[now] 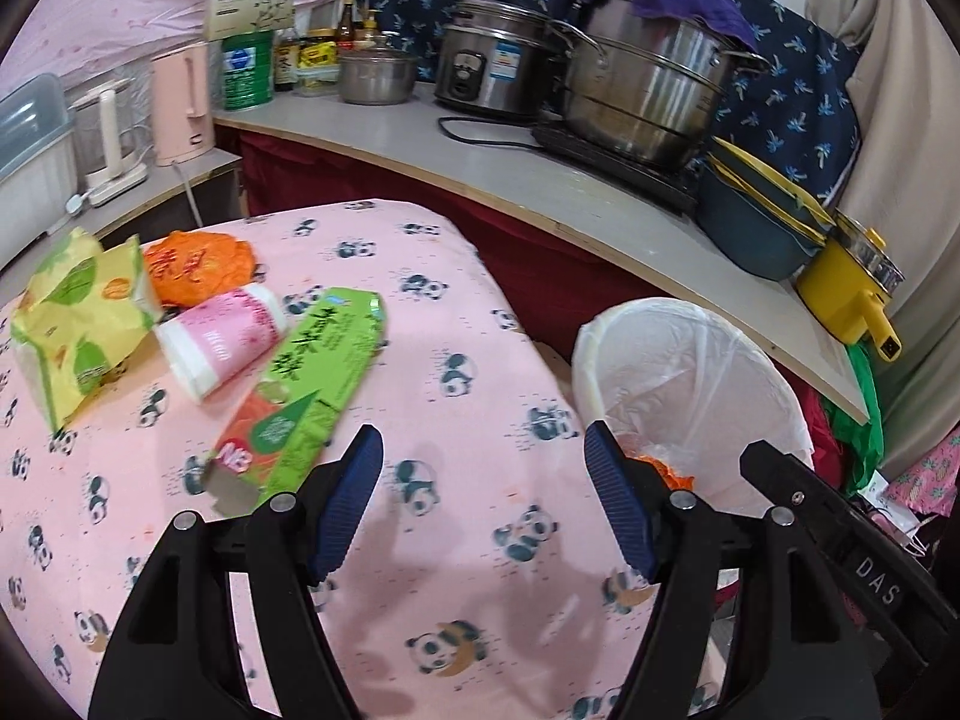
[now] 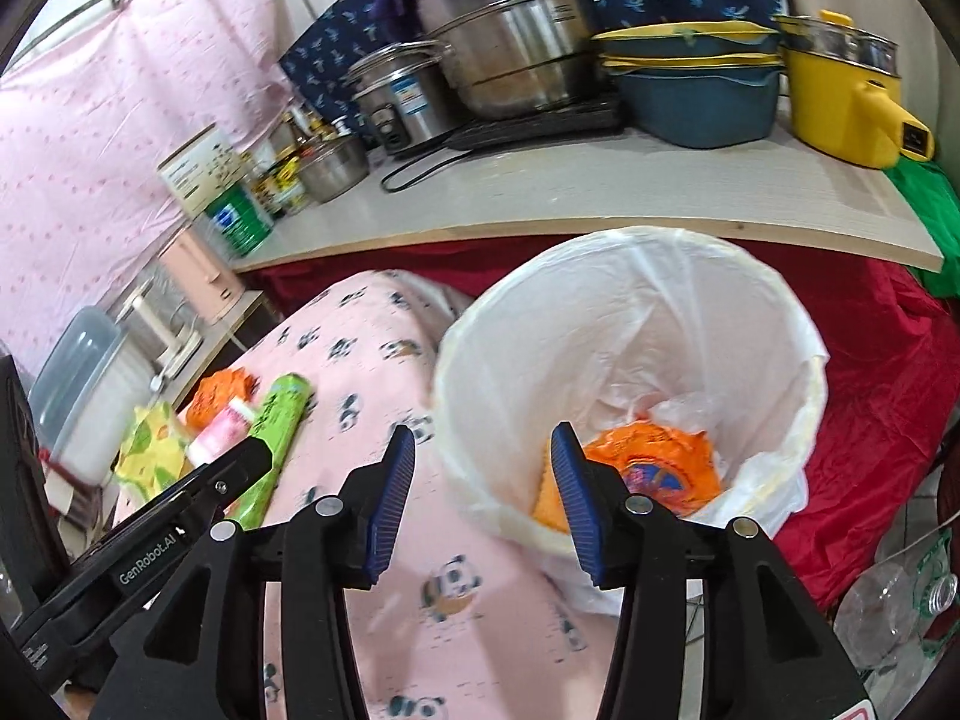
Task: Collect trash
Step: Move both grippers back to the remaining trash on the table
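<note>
Trash lies on the pink panda tablecloth (image 1: 456, 540): a green carton (image 1: 300, 384), a pink-and-white roll (image 1: 222, 339), a yellow-green wrapper (image 1: 78, 318) and an orange wrapper (image 1: 198, 264). A white-lined bin (image 2: 630, 360) stands at the table's right edge and holds an orange wrapper (image 2: 654, 462). My left gripper (image 1: 483, 480) is open and empty just right of the carton. My right gripper (image 2: 483, 468) is open and empty over the bin's near rim. The carton (image 2: 273, 444) and the other trash also show at the left of the right wrist view.
A grey counter (image 1: 540, 192) behind the table carries steel pots (image 1: 642, 84), a rice cooker (image 1: 492, 60), a blue basin (image 1: 756, 222) and a yellow pot (image 1: 852, 288). A pink kettle (image 1: 180, 102) stands at the left. Red cloth (image 2: 888, 372) and a plastic bottle (image 2: 900, 606) lie right of the bin.
</note>
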{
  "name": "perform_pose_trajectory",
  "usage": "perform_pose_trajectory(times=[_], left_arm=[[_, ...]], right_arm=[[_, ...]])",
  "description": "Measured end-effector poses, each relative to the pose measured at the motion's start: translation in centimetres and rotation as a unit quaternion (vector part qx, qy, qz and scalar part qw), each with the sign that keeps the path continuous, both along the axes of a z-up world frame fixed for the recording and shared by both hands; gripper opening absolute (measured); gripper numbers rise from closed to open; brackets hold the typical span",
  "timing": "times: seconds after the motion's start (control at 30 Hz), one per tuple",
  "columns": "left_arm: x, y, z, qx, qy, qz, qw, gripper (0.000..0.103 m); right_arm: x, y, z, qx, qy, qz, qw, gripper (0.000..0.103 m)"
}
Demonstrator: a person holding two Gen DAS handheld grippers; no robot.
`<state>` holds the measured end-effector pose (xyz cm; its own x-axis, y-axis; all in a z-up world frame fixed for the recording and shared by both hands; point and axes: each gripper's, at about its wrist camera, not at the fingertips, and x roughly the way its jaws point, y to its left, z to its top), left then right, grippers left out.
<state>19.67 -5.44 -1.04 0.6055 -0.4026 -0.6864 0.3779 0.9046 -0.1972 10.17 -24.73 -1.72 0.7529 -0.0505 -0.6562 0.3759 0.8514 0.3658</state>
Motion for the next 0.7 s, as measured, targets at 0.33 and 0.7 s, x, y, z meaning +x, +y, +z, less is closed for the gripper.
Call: perform_pose_trajectory(times=[0.33, 0.7], left_arm=[[0.1, 7.8, 0.0, 0.003, -0.01, 0.067, 0.9977, 0.072], [1.1, 17.9, -1.2, 0.016, -0.009, 0.152, 0.9882, 0.085]], right_arm=[[2.1, 6.9, 0.4, -0.016, 0.01, 0.059, 0.998, 0.056], [5.3, 14.8, -0.8, -0.035, 0.037, 0.123, 0.991, 0.069]])
